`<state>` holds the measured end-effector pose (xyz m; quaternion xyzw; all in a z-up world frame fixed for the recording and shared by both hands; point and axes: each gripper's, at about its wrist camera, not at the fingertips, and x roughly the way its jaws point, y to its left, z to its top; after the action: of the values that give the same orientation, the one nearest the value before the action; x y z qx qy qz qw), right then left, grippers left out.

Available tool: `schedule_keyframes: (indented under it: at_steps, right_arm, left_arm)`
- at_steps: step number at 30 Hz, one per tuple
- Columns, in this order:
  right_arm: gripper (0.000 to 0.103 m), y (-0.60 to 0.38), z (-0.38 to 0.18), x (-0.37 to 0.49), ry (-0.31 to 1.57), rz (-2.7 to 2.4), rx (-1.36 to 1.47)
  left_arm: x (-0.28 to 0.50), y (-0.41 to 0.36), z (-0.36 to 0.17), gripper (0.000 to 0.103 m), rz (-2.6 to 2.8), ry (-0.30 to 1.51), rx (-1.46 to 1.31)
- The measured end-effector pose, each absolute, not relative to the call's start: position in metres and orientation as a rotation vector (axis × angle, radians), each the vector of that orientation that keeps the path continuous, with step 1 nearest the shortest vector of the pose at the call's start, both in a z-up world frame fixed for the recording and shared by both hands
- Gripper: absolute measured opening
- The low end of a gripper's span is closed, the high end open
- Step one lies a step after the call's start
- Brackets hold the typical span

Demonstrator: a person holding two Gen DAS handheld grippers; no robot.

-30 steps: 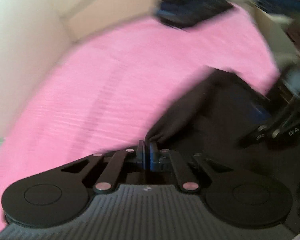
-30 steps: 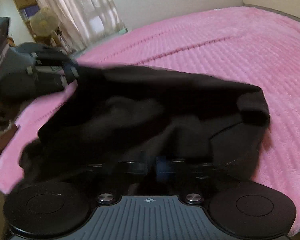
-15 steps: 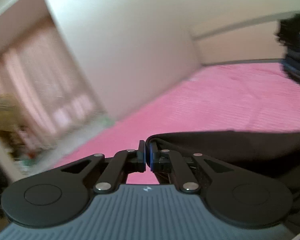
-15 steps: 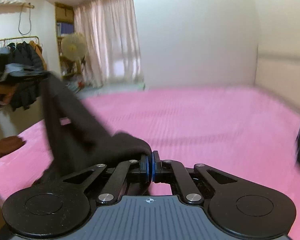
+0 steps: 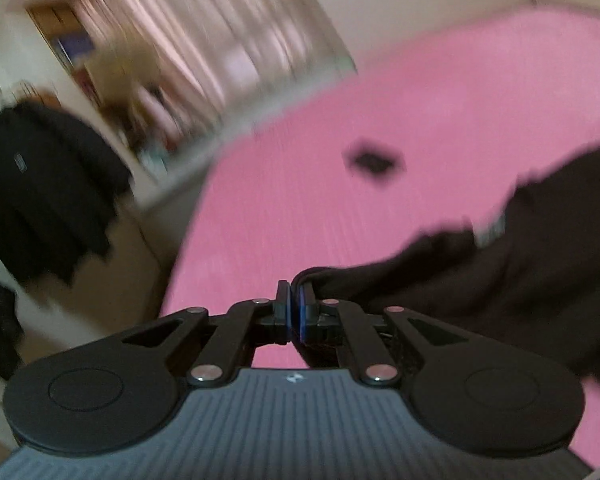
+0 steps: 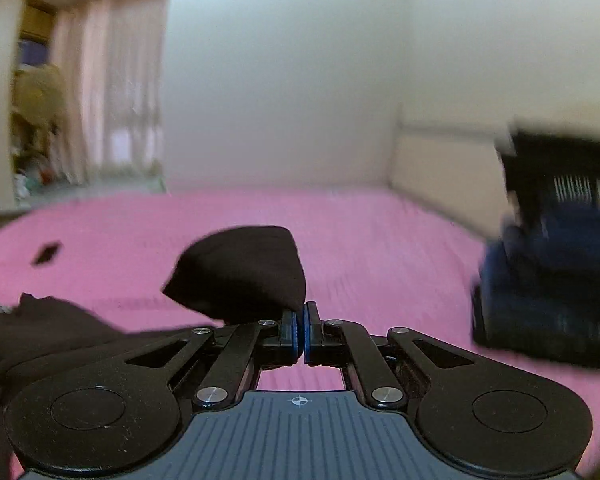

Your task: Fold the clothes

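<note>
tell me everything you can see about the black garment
The black garment is soft, matte dark fabric, rumpled and unfolded. The left gripper pinches one edge and the right gripper another, where a rounded fold bulges beside the closed jaws. In between, the cloth trails over the pink bedspread, with a small pale tag showing. Motion blur hides seams and what garment it is.

Pink bedspread (image 6: 360, 240) lies open ahead; a blurred dark pile (image 6: 556, 248) blocks right.
</note>
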<state>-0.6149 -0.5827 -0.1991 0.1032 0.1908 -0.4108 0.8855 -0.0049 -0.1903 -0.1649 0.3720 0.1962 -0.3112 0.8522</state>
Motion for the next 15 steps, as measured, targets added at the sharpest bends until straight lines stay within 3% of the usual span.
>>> schedule_keyframes:
  at_steps: [3, 4, 5, 6, 7, 9, 13, 15]
  right_arm:
    - [0.002, -0.587, -0.230, -0.613, 0.520, -0.881, 0.245]
    - [0.012, -0.586, -0.237, -0.609, 0.568, -0.894, 0.234]
    - [0.031, -0.580, -0.239, -0.604, 0.583, -0.901, 0.202]
    - [0.073, -0.571, -0.237, -0.599, 0.573, -0.903, 0.158]
    - [0.086, -0.563, -0.234, -0.593, 0.564, -0.904, 0.113]
    - [0.086, -0.547, -0.223, -0.579, 0.534, -0.844, 0.045]
    - [0.086, -0.534, -0.208, -0.524, 0.467, -0.609, 0.033]
    - [0.086, -0.532, -0.210, -0.484, 0.475, -0.474, 0.042]
  left_arm:
    - [-0.003, -0.158, -0.218, 0.004, -0.649, 0.523, 0.804]
    - [-0.004, -0.147, -0.229, 0.004, -0.647, 0.552, 0.806]
    - [-0.004, -0.137, -0.239, 0.007, -0.647, 0.581, 0.806]
    - [-0.002, -0.128, -0.242, 0.011, -0.657, 0.610, 0.786]
    - [-0.001, -0.119, -0.244, 0.014, -0.666, 0.635, 0.767]
    - [-0.006, -0.107, -0.237, 0.032, -0.666, 0.632, 0.746]
    - [-0.006, -0.115, -0.203, 0.037, -0.714, 0.564, 0.674]
    - [-0.001, -0.138, -0.195, 0.046, -0.782, 0.534, 0.664]
